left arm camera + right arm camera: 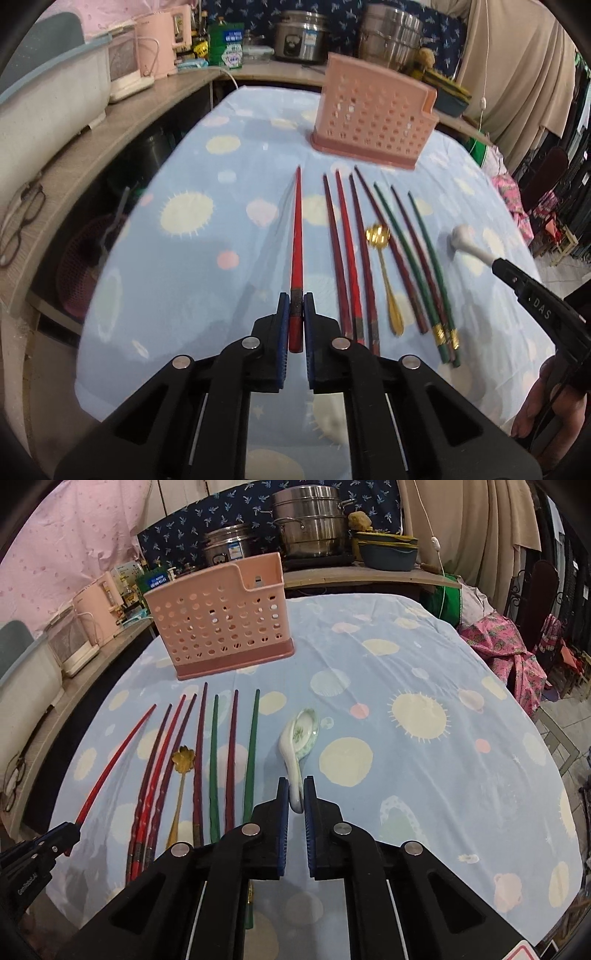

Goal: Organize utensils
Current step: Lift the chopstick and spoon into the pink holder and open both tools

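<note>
Both the left gripper (296,314) and right gripper (296,794) are matte black plastic, blue ribbed pads (283,325), round silver pivot screws; white lettering marks their sides.

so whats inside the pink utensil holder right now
Through the holes of the pink utensil holder only light and its far wall show; no chopstick or spoon sticks out above the rim. Its floor, behind the solid darker base, is hidden, so anything short lying there cannot be seen.
</note>
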Motion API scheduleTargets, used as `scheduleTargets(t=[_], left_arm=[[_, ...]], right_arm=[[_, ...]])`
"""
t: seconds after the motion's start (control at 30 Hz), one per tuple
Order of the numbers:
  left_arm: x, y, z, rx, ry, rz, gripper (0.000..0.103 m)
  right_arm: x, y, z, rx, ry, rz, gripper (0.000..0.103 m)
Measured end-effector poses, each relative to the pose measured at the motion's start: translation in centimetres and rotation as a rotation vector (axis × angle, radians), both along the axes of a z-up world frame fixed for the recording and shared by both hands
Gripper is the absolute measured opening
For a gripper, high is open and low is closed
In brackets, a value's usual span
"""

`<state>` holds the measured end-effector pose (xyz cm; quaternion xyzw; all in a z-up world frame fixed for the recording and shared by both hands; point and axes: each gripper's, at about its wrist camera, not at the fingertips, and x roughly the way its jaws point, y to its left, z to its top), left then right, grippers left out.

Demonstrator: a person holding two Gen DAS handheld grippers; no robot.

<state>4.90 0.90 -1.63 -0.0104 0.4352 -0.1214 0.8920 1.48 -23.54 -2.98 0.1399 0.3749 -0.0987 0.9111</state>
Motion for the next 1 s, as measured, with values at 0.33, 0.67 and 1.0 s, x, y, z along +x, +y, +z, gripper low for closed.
scheduleTargets(t=[0.33, 0.67, 1.0], left_arm=[[3.7, 0.1, 8.1, -0.047, -0.196, 0.025, 0.007], [8.2, -0.4, 16.1, -0.104, -0.351, 0.049, 0.007], [12.0, -1.9, 24.1, -0.2, -0.528, 0.068, 0.007]], right_arm=[[2.0, -2.2, 5.1, 0.046, -0.104, 0.015, 0.006], [5.2, -4.8, 10.0, 0.085, -0.21, 0.012, 0.006], [11.1, -7.3, 14.5, 0.197, -0.361, 0.038, 0.006]])
